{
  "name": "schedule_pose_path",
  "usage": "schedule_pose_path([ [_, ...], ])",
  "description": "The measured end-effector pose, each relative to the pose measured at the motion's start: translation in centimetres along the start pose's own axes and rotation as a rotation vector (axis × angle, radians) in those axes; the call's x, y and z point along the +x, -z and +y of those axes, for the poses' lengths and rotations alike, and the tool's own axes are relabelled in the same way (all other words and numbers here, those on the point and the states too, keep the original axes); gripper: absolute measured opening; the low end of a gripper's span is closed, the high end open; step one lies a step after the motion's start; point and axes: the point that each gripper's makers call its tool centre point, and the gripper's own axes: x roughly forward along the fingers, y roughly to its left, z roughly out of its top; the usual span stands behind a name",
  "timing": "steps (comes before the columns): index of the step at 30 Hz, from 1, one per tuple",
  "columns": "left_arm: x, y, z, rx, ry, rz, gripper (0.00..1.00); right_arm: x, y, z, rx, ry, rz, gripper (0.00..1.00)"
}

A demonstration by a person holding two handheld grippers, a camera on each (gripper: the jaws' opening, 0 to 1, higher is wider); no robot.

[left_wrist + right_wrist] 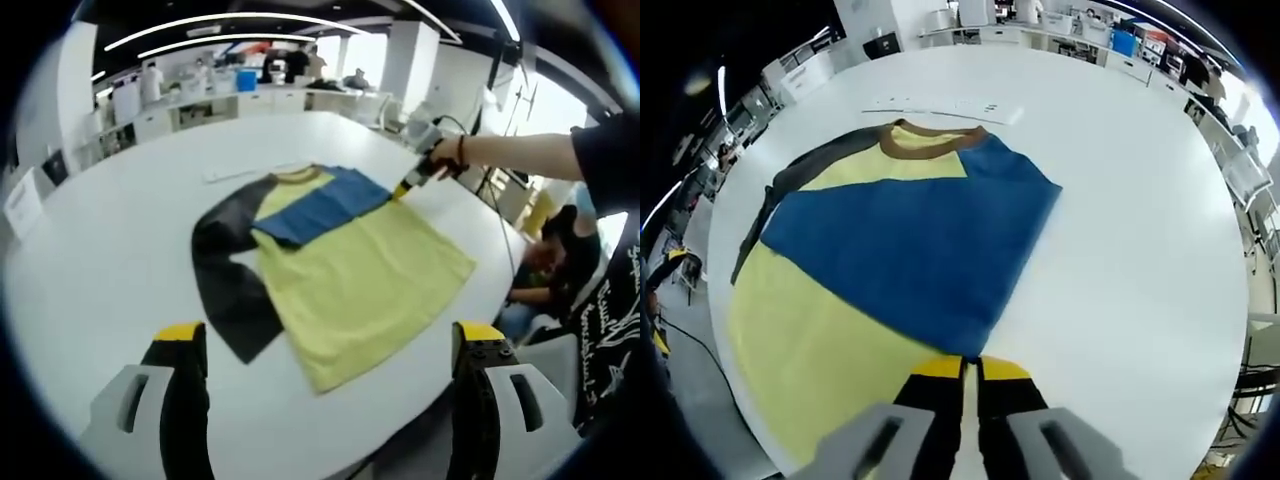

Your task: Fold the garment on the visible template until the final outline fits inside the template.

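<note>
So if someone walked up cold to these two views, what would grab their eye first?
Probably the shirt spread on the white table: yellow body, dark sleeve out to one side, blue sleeve folded across the chest. Next, the right gripper, its jaws together at the edge of that blue sleeve, apparently pinching it. The left gripper hangs open, short of the shirt's hem.
</note>
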Motion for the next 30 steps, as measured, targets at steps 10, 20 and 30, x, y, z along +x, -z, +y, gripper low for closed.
schedule_pose_path([
  [10,-0.1,0.2,0.2,-0.003,-0.003,0.003,0.98,-0.3,0.7,-1.3,0.006,0.016,0.022,0.0],
  [20,0.0,0.2,0.3,-0.005,-0.004,0.006,0.97,-0.8,1.6,-3.0,0.013,0.045,0.038,0.0],
  [30,0.0,-0.4,0.1,-0.013,-0.002,-0.015,0.96,-1.4,2.6,-4.8,0.05,0.072,0.046,0.0],
])
